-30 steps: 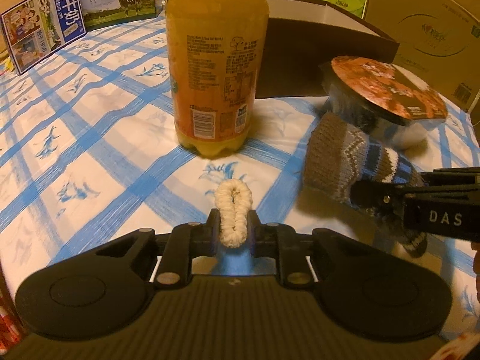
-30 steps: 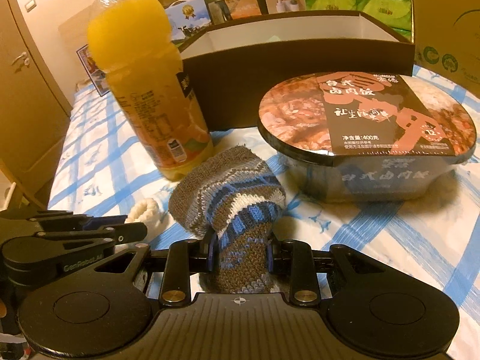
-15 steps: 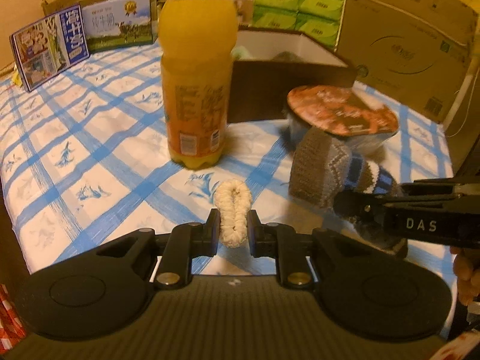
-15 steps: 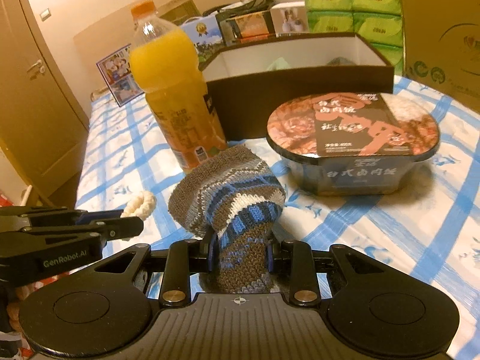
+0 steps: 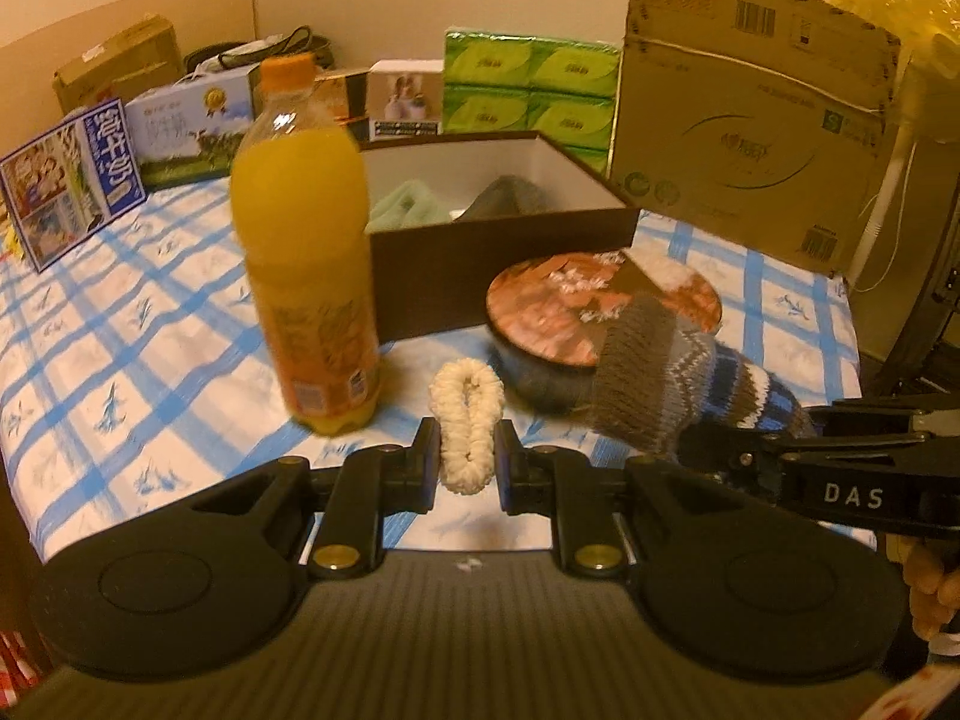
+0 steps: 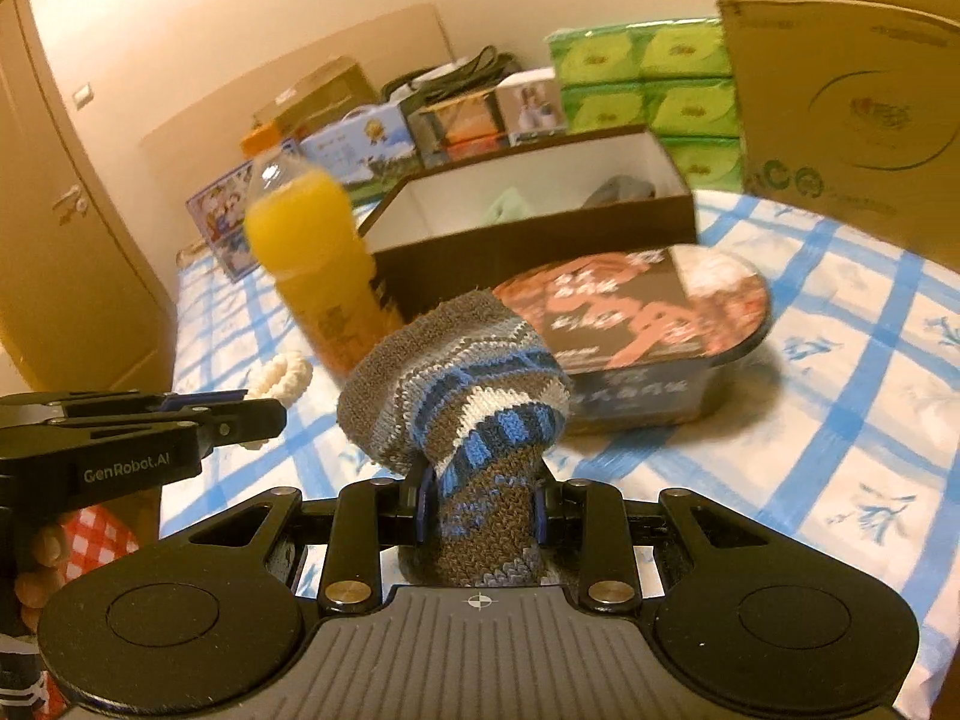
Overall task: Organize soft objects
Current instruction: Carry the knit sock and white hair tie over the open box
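My left gripper [image 5: 467, 461] is shut on a cream fluffy hair tie [image 5: 467, 420], held above the checked cloth. A knitted grey, blue and white sock [image 6: 462, 396] bulges out of my right gripper [image 6: 480, 507], which is shut on it. From the left wrist view the sock [image 5: 678, 384] hangs at the right, in front of the food bowl. The right wrist view shows the hair tie [image 6: 282, 377] at the left, past the left gripper's fingers [image 6: 240, 420]. Behind stands an open brown box [image 5: 504, 252] with a pale green cloth [image 5: 408, 204] and a grey soft item [image 5: 510, 195] inside.
An orange juice bottle [image 5: 306, 252] stands left of the box. A sealed instant food bowl [image 6: 648, 324] sits in front of the box. Milk cartons [image 5: 72, 180], green tissue packs [image 5: 531, 90] and a large cardboard box [image 5: 756, 132] line the back. A hand [image 5: 930, 588] shows at the right edge.
Both grippers have risen and drawn back from the bottle and bowl, still holding the hair tie and the sock. The inside of the brown box has come into view.
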The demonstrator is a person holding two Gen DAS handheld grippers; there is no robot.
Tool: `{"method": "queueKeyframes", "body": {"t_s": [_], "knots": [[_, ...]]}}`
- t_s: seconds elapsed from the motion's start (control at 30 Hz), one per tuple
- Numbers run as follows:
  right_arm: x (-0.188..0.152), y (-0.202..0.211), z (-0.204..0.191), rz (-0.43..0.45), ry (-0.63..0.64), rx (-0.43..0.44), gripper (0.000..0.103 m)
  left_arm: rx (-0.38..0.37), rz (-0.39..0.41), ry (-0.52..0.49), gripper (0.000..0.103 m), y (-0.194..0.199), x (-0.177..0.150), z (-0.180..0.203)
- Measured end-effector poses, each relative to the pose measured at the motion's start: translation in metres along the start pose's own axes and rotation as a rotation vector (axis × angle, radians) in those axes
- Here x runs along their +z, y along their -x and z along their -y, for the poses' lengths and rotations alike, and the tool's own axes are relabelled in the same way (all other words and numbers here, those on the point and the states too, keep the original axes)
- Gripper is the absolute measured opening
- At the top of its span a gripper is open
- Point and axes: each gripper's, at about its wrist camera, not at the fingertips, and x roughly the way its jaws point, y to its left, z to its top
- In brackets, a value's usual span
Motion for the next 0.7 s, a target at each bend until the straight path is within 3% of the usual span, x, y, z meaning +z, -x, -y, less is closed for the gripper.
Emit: {"method": "queueKeyframes", "body": {"t_s": [0.37, 0.7], "knots": [[0.058, 0.005, 0.049, 0.093, 0.016, -0.028, 0.030, 0.026, 0.027, -0.034, 0.017, -0.036, 0.066, 0.036], [0.137, -0.043, 0.090, 0.134, -0.027, 0.024, 0.030, 0.081, 0.032, 0.011, 0.017, -0.101, 0.135, 0.044]]}}
